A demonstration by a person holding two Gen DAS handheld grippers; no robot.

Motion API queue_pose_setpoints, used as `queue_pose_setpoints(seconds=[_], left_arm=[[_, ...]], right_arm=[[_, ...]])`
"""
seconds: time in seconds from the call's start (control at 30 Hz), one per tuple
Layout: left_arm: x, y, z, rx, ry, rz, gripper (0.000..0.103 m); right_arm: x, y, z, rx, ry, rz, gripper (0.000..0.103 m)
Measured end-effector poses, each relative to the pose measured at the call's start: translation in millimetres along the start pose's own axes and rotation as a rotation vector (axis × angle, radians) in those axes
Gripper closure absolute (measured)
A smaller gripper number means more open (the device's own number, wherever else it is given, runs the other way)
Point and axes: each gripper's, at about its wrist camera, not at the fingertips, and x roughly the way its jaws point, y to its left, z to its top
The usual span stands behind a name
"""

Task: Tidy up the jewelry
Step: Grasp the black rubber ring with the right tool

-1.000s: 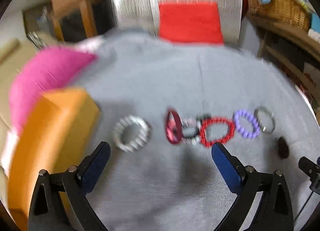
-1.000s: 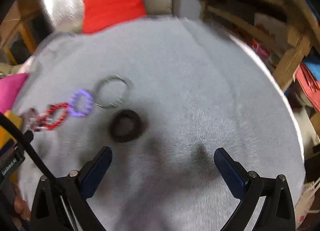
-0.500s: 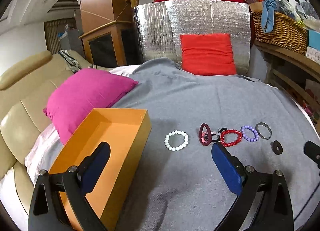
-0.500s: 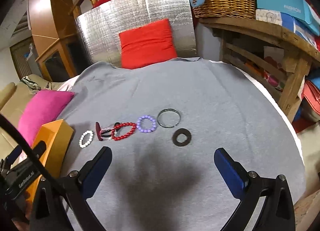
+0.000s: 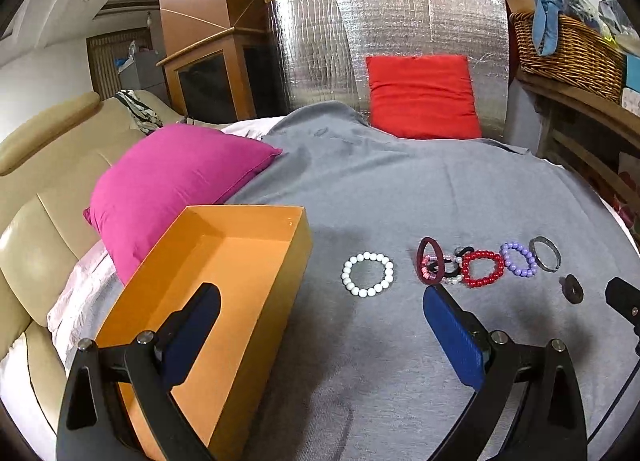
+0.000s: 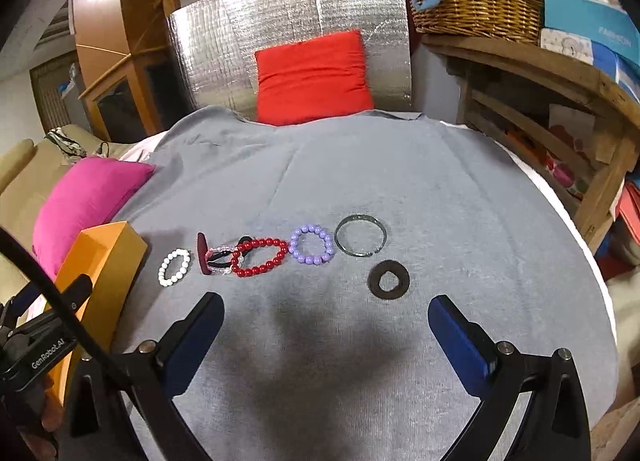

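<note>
A row of bracelets lies on the grey cloth [image 5: 400,197]: a white bead bracelet [image 5: 367,274], a maroon band [image 5: 430,266] tangled with pink and black pieces, a red bead bracelet [image 5: 482,270], a purple bead bracelet [image 5: 518,259], a thin metal bangle [image 5: 544,253] and a dark flat ring [image 5: 573,288]. An open orange box [image 5: 224,261] stands at the left. My left gripper [image 5: 320,335] is open and empty, held above the cloth near the box. My right gripper [image 6: 326,335] is open and empty, short of the dark ring [image 6: 388,279] and the purple bracelet [image 6: 311,244].
A pink pillow [image 5: 172,181] lies behind the box by a beige sofa [image 5: 40,189]. A red cushion [image 5: 422,97] leans on a silver foil panel [image 5: 384,45] at the back. A wooden shelf [image 6: 560,109] with a wicker basket [image 6: 476,1] stands at the right.
Both grippers have pulled back and up from the bracelets; the view went from close and blurred to wide and steady. The orange box now shows whole. Nothing was picked up.
</note>
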Motion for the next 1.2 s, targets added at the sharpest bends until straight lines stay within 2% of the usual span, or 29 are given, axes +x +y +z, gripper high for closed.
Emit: queue_pose_setpoints(seconds=[0.43,0.8,0.9,1.03,1.2], left_arm=[[6,-16,4,0.022,0.000,-0.006,0.002],[17,-33,4,0.053,0.019,-0.012,0.002],[28,-38,2,0.071,0.054,-0.024,0.002],[56,-43,-5,0.106,0.175,-0.059,0.002],[80,-42,-14,0.100,0.263,-0.114,0.002]], right_arm=[[5,-11,5,-0.021,-0.010,-0.029,0.000],[21,-39,11,0.014,0.031,-0.037,0.000],[31,-49,11,0.020,0.059,-0.021,0.000],[55,-65,8,0.039,0.136,0.004,0.000],[88,-89,6,0.090,0.221,-0.002,0.014]])
